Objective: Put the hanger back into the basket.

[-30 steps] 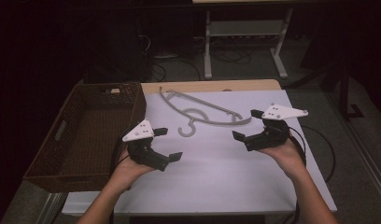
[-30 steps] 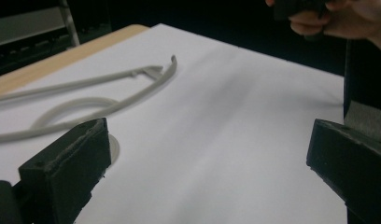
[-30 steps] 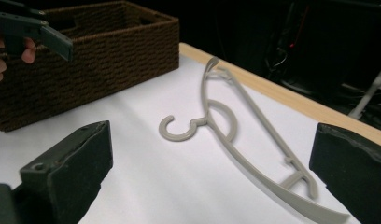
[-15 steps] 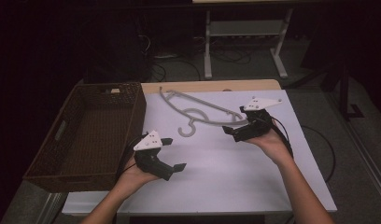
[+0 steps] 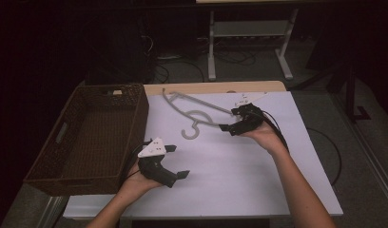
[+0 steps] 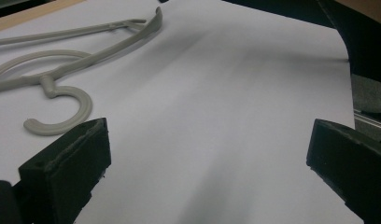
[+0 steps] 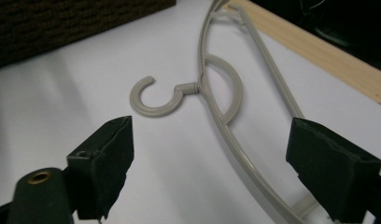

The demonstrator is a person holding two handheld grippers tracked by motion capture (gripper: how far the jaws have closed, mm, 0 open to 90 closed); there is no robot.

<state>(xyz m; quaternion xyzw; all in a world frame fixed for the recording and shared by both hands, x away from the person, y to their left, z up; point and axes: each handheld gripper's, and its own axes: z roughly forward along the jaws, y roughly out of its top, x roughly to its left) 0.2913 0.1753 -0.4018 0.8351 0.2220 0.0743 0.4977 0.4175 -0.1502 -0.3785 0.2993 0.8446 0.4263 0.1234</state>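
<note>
A grey plastic hanger lies flat on the white table cover, its hook pointing toward the front. My right gripper is open at the hanger's right end. In the right gripper view the hanger runs up between the wide-apart jaws of that gripper, its lower arm passing close to the right jaw. My left gripper rests open near the front of the table, apart from the hanger. In the left gripper view the hanger lies far ahead to the left, and nothing is between the jaws of that gripper.
A dark wicker basket stands along the table's left side, beside the left hand, and its wall shows in the right gripper view. The wooden table edge runs behind the hanger. A metal stand and cables are on the floor beyond.
My right gripper has moved left and away from the person, up to the hanger's right end. My left gripper has drawn back toward the front edge and slightly right. The hanger has not moved.
</note>
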